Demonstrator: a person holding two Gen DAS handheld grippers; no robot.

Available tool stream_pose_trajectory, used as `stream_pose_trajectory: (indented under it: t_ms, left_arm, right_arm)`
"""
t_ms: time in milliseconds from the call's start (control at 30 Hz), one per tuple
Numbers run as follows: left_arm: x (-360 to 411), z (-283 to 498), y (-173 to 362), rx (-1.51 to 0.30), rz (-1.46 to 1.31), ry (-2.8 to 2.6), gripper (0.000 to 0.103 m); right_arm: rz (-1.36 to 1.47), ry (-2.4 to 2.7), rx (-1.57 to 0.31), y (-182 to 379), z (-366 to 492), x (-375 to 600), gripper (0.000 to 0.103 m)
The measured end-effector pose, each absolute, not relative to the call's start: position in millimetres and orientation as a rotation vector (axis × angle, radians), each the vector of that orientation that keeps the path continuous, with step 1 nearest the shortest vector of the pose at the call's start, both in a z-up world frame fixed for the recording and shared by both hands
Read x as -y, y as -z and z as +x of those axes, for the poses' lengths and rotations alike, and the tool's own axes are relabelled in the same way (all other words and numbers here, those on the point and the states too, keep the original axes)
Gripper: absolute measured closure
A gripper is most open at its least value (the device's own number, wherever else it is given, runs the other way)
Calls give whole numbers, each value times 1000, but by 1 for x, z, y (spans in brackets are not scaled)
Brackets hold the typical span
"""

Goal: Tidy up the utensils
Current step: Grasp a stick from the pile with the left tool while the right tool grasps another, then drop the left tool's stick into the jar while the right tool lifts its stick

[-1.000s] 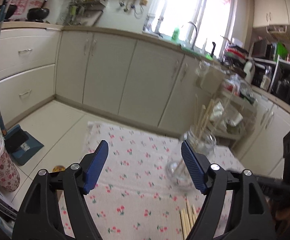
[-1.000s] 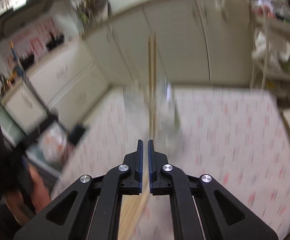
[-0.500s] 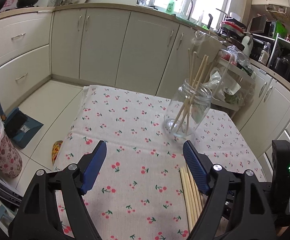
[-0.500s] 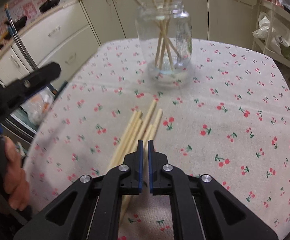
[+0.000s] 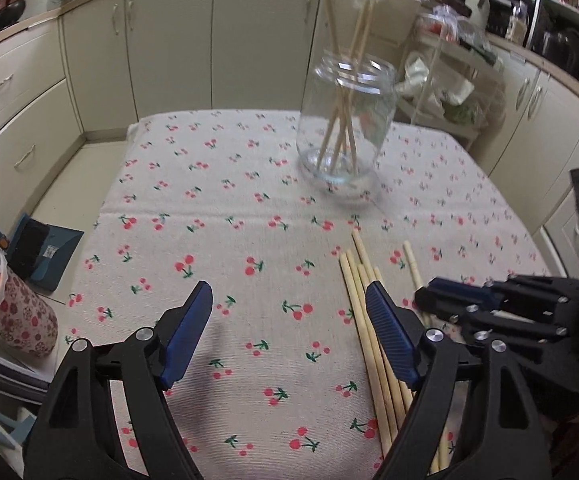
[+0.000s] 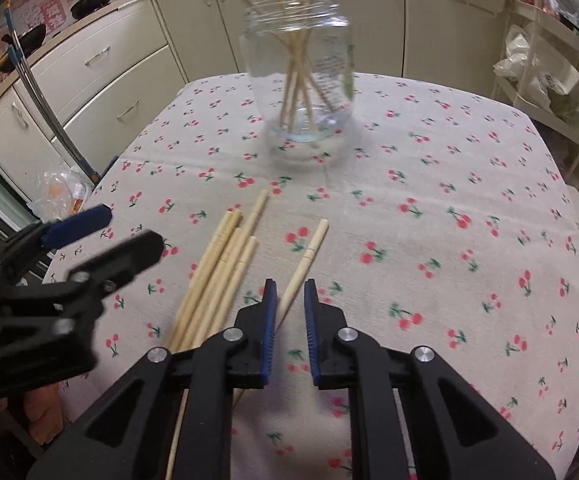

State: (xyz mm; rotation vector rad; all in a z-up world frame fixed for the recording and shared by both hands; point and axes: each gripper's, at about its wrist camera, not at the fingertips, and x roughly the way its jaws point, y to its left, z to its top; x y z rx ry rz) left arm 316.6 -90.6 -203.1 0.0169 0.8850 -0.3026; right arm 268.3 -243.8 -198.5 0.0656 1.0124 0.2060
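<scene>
A clear glass jar (image 5: 345, 120) stands upright at the far side of the cherry-print tablecloth (image 5: 217, 248) and holds several wooden chopsticks; it also shows in the right wrist view (image 6: 299, 76). A bundle of loose chopsticks (image 6: 217, 276) lies on the cloth, with one single chopstick (image 6: 307, 256) apart to its right. My right gripper (image 6: 290, 292) is slightly open, its jaws on either side of that single chopstick, low over the cloth. My left gripper (image 5: 289, 320) is wide open and empty, just left of the bundle (image 5: 369, 320).
Cream kitchen cabinets (image 5: 169, 48) run behind the table. A wire rack with bags (image 5: 449, 88) stands at the back right. A dustpan (image 5: 37, 252) and a floral container with a plastic bag (image 5: 5, 308) are on the floor at the left.
My right gripper has come down from the jar, without the chopsticks it held, and opened a little around one loose chopstick. My left gripper has moved lower and closer to the bundle.
</scene>
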Motion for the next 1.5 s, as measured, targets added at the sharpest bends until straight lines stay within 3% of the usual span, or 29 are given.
stream_pose_trajectory:
  t_ms: [467,533,633,767,833,900,1200,1333,1500]
  left_arm:
    - [117,329,223,-985,137,237,29]
    - [120,329,222,-981,150,226,34]
    - [126,332,219,-975,159,235,50]
    - [136,338,216,-992,163,273,80]
    - [138,339,215,-1006,156,295,90]
    - [136,340,214,-1024,137,316,95]
    - [131,350,215,-1084,136,370,95]
    - [128,350,214,-1078,114,383,98]
    - [109,342,178,-887,3,414,98]
  right_arm:
    - [146,-251,-990,201,263,259,88]
    - [150,-251,-986,201,264,259,88]
    - [151,-244,-985,200,268,258,87]
    - [137,-253,-989,200,274,253,75]
    - [115,-256,-994,199,275,251,75]
    - [103,-273,-1005,199,274,250,87]
    - [48,-247,-1018,200,281,245,88]
    - [35,-229,-1002,201,278,243,96]
    - [187,-243,-978,204,270,264,97]
